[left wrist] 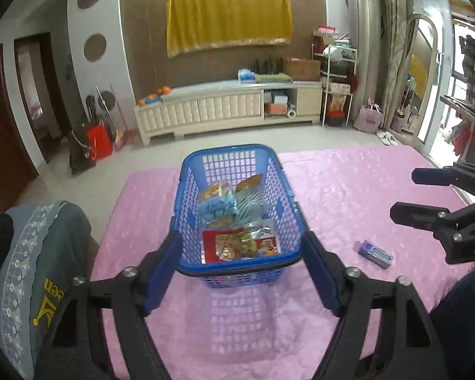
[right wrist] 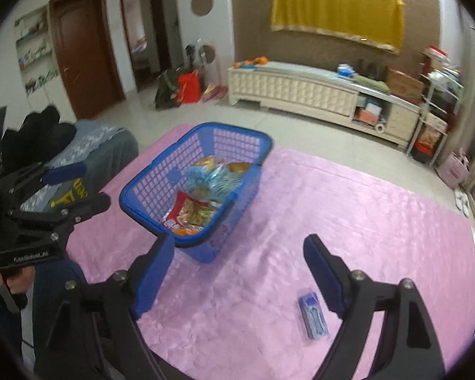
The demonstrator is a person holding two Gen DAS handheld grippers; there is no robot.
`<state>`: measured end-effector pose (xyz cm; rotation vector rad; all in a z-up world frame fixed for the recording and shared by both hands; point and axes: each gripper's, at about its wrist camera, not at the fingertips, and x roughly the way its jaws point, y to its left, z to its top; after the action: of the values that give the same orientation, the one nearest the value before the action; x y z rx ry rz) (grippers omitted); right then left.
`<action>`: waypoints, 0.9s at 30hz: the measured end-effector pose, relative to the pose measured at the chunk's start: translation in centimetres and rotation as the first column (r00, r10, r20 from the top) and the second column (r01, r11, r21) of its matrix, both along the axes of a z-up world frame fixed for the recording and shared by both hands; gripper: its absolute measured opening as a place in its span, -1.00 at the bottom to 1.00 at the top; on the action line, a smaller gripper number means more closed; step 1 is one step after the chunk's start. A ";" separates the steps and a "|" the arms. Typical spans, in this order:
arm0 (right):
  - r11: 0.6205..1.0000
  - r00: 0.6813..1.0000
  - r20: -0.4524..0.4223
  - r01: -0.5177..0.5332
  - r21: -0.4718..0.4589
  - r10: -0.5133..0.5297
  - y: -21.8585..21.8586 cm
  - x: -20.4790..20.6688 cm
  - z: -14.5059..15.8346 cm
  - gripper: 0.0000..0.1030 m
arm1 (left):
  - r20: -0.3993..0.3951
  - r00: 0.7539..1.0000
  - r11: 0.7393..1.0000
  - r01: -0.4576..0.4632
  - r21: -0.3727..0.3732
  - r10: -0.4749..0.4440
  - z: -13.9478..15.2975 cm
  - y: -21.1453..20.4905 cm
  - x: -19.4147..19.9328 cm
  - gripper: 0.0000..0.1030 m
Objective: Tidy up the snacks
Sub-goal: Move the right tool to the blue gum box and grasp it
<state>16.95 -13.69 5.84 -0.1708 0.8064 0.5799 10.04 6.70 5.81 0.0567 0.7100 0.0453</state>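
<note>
Nearest to you, just short of the blue basket point(left wrist: 240, 209), your left gripper point(left wrist: 240, 272) has its fingers spread wide; the basket's near rim sits between the blue pads point(left wrist: 163, 272), and no pad contact is visible. Your right gripper point(right wrist: 237, 272) is likewise spread, with nothing between its fingers. On the pink tablecloth point(right wrist: 348, 209), a small blue packet point(right wrist: 313, 316) lies flat to the right of the basket, well apart from it and just beside the right gripper's right finger. Inside the basket, a red-and-yellow snack pack point(left wrist: 237, 247) lies at the near end, with light blue wrapped snacks point(left wrist: 228, 207) beyond it and orange-toned packs point(left wrist: 231, 186) toward the far end. Beyond the basket, a white cabinet point(left wrist: 224, 107) stands against the wall.
</note>
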 end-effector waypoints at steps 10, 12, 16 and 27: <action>0.988 0.987 0.046 0.152 -0.003 -0.151 -5.2 -3.1 -3.1 0.99 | -0.002 1.000 0.996 -0.023 -0.086 0.023 -3.3 -3.7 -1.9 1.00; 0.986 0.985 0.041 0.167 -0.029 -0.165 -5.6 -3.3 -4.3 0.99 | -0.023 0.999 0.996 -0.029 -0.084 0.027 -4.2 -4.2 -1.7 1.00; 0.980 0.981 0.014 0.193 -0.048 -0.193 -6.8 -3.0 -6.6 0.99 | -0.092 0.995 0.993 -0.050 -0.103 0.041 -7.0 -4.8 -0.6 1.00; 0.984 0.970 -0.168 0.171 -0.050 -0.177 -9.2 -0.2 -14.0 0.99 | -0.267 0.963 0.992 -0.062 -0.111 0.031 -14.1 -7.7 3.5 1.00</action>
<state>16.78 -22.92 -8.18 -0.0813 0.9887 0.4178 13.50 -0.99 -8.30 -0.0695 0.9807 0.0410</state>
